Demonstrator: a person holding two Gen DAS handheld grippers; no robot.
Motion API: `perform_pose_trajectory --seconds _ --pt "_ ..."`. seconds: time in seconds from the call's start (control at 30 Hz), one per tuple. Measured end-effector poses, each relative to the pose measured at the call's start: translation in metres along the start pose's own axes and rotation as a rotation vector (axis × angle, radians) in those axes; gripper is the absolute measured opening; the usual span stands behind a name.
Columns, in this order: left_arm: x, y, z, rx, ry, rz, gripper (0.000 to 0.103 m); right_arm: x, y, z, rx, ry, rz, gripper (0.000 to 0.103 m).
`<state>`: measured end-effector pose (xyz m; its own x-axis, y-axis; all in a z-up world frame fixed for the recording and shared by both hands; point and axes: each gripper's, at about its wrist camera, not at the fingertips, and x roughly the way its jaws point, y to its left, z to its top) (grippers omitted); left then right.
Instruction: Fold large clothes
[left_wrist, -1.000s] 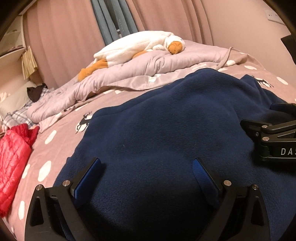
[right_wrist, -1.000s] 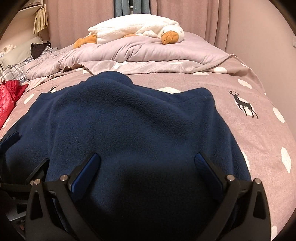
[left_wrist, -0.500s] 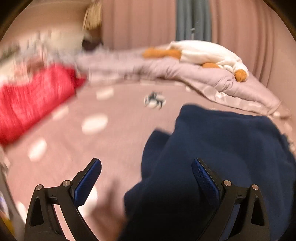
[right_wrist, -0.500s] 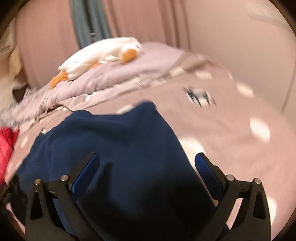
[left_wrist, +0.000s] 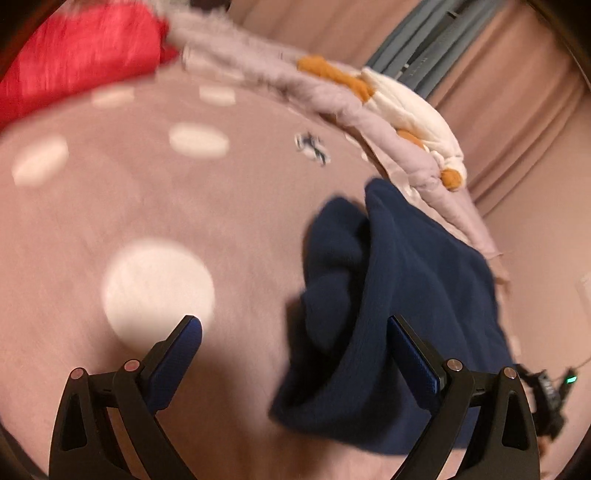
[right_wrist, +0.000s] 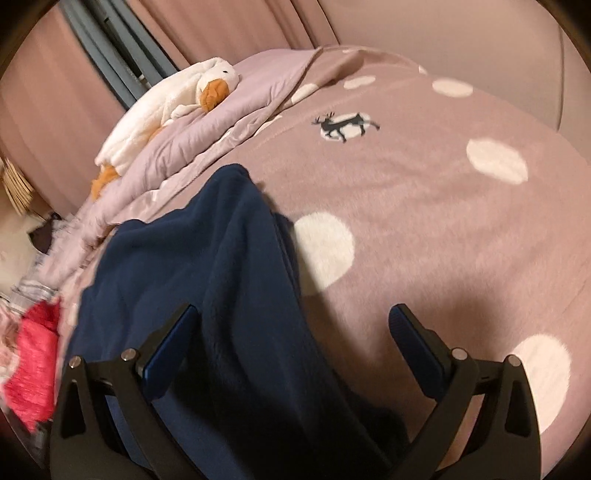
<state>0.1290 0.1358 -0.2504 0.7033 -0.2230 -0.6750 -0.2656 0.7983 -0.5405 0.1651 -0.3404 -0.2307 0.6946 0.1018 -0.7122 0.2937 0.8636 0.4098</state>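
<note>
Navy fleece garment (left_wrist: 413, 280) bunched on the pink polka-dot bedspread (left_wrist: 155, 206), seen in the left wrist view right of centre, folds rumpled along its left edge, near end running down toward the right finger; left gripper (left_wrist: 293, 332) spread wide, nothing between the blue pads (left_wrist: 177, 354), left pad over bare bedspread beside a large white dot, right pad against the garment's edge, contact not certain.

In the right wrist view, same garment (right_wrist: 207, 266) lying left of centre, stretching from near the fingers toward the far pillow end; right gripper (right_wrist: 293, 325) likewise released, jaws wide apart and grasping nothing; left finger over the fleece, right finger over bare bedspread (right_wrist: 424, 206); a ridge of navy cloth passing between the two fingers, not pinched.

Farther off, rumpled lilac quilt (right_wrist: 207, 125) along the far edge of the bed, plush white goose (right_wrist: 173, 103) with orange beak and feet resting on top; red padded jacket (right_wrist: 33, 369) at the near left in that view, blurred; same jacket (left_wrist: 74, 55) at far left in the left wrist view; deer print (right_wrist: 345, 125) on the bedspread right of the quilt; pink curtains (right_wrist: 229, 29) behind, with a grey-blue strip (right_wrist: 110, 62) between them.
</note>
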Motion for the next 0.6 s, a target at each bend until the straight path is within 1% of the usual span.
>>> perform_pose_trajectory --seconds 0.03,0.07,0.1,0.17,0.2,0.23,0.27,0.33,0.37,0.4,0.47,0.6 --pt "0.005 0.003 -0.003 -0.028 0.065 -0.058 0.098 -0.001 -0.003 -0.001 0.019 0.02 0.037 0.103" --pt "0.007 0.002 -0.004 -0.034 0.099 -0.095 0.098 -0.001 -0.006 -0.002 0.037 0.046 0.078 0.103" --pt "0.007 0.001 -0.005 -0.031 0.115 -0.115 0.098 -0.001 -0.008 -0.003 0.056 0.067 0.119 0.103" --pt "0.01 -0.007 -0.011 -0.018 0.161 -0.161 0.099 -0.002 -0.011 -0.006 0.091 0.074 0.152 0.103" --pt "0.013 -0.011 -0.016 -0.015 0.194 -0.187 0.099 -0.003 -0.012 -0.009 0.108 0.07 0.153 0.103" --pt "0.014 -0.015 -0.02 -0.01 0.208 -0.206 0.099 -0.003 -0.013 -0.011 0.118 0.069 0.15 0.103" --pt "0.017 -0.021 -0.025 -0.007 0.235 -0.248 0.099 -0.002 -0.013 -0.012 0.125 0.073 0.148 0.103" --pt "0.028 -0.032 -0.028 -0.032 0.314 -0.366 0.099 0.002 -0.012 -0.015 0.133 0.092 0.147 0.103" --pt "0.034 -0.035 -0.028 -0.05 0.344 -0.409 0.099 0.004 -0.009 -0.017 0.127 0.096 0.137 0.103" --pt "0.039 -0.037 -0.027 -0.069 0.36 -0.432 0.099 0.003 -0.007 -0.017 0.117 0.095 0.128 0.103" --pt "0.048 -0.04 -0.022 -0.09 0.338 -0.429 0.099 0.002 -0.003 -0.017 0.093 0.096 0.119 0.103" --pt "0.062 -0.044 -0.01 -0.14 0.279 -0.435 0.099 0.006 0.001 -0.013 0.071 0.104 0.134 0.103"
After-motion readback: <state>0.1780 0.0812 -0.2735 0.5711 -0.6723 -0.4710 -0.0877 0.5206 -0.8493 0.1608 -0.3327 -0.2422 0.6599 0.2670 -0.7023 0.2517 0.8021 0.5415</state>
